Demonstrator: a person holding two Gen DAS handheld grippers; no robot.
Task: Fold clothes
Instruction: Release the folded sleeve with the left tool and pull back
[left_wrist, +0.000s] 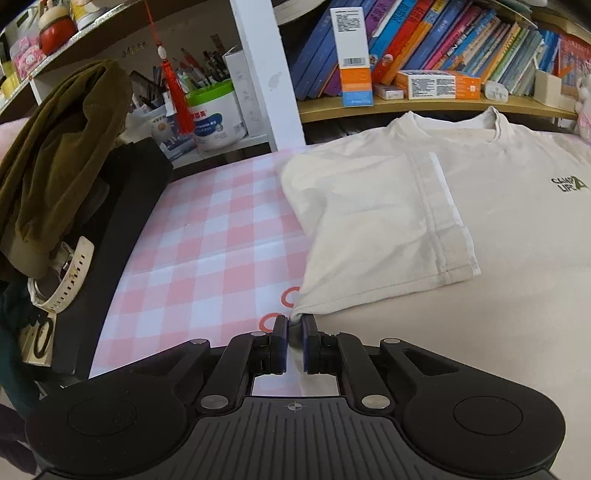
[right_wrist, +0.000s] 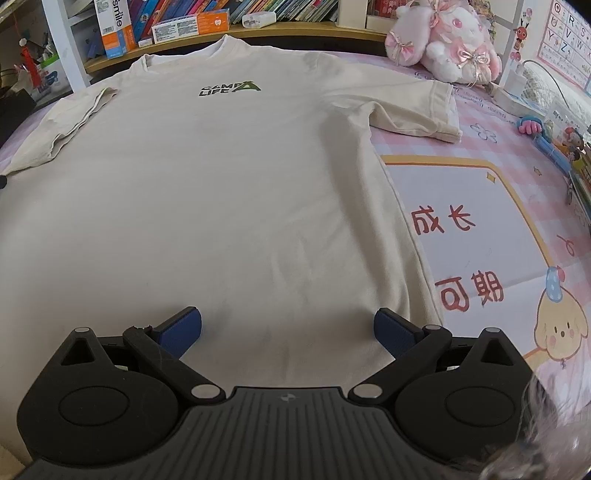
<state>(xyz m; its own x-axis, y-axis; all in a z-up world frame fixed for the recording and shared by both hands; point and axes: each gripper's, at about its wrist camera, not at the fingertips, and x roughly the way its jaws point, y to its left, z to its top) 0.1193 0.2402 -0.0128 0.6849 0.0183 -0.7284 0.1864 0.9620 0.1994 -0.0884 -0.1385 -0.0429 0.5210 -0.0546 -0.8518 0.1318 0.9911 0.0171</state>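
On the checked cloth (left_wrist: 207, 240): shirt (right_wrist: 207, 192) flat, one sleeve folded in. Left gripper (left_wrist: 294, 332) pinches its side edge; right gripper (right_wrist: 288, 328) spread wide above hem. Tub (left_wrist: 216, 118) holds pens.

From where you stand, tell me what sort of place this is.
Probably a child's bedroom or study corner at home: a packed bookshelf, a pink plush toy, an alphabet chart, and a T-shirt spread out.
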